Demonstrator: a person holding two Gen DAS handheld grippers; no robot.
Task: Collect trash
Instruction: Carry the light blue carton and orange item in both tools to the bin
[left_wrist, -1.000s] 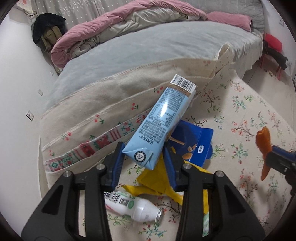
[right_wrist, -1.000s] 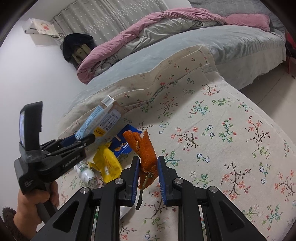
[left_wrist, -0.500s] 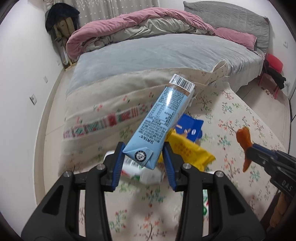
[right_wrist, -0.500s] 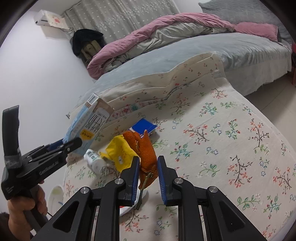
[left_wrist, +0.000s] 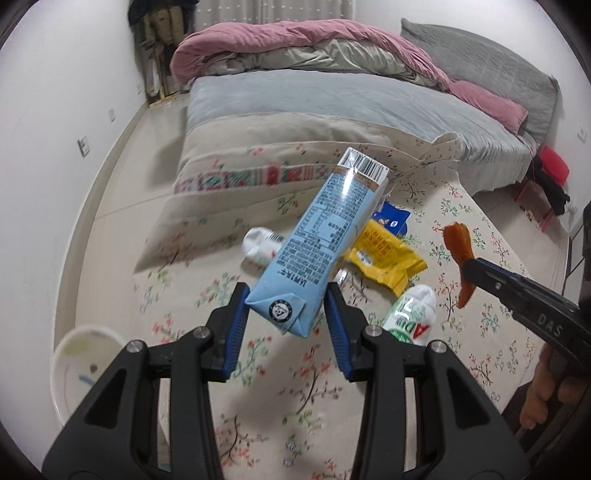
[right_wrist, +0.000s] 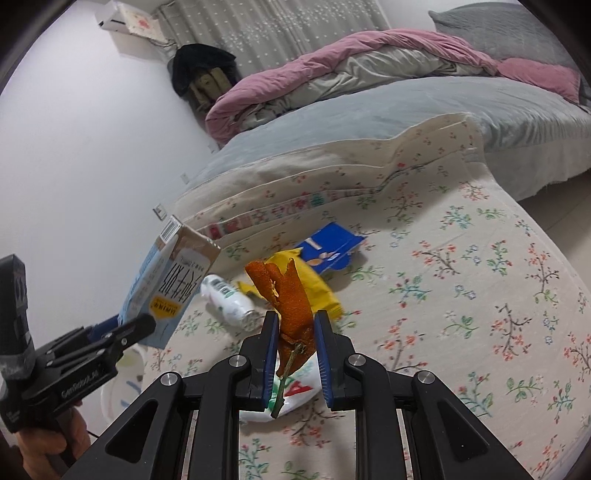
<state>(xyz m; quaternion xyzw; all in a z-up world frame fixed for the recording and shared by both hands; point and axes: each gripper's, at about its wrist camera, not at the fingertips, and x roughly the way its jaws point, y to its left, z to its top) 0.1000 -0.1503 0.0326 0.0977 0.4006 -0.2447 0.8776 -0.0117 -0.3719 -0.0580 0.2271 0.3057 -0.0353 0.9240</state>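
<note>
The left gripper (left_wrist: 286, 317) clamps the folded base of a glossy blue carton (left_wrist: 325, 243), which slants up above the flowered cloth (left_wrist: 480, 236). The right gripper (right_wrist: 295, 350) pinches a curled, rough orange peel (right_wrist: 290, 295) upright, its stem hanging below.

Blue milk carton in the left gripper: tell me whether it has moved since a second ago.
Yes. The blue milk carton, clamped in the left gripper, has swung left, away from the blue wrapper toward the white bin.

Wrappers (left_wrist: 384, 254) and bottles (left_wrist: 260, 245) on the floral cloth (left_wrist: 280, 413), bucket (left_wrist: 79, 369) left, bed (left_wrist: 332, 99) behind.
</note>
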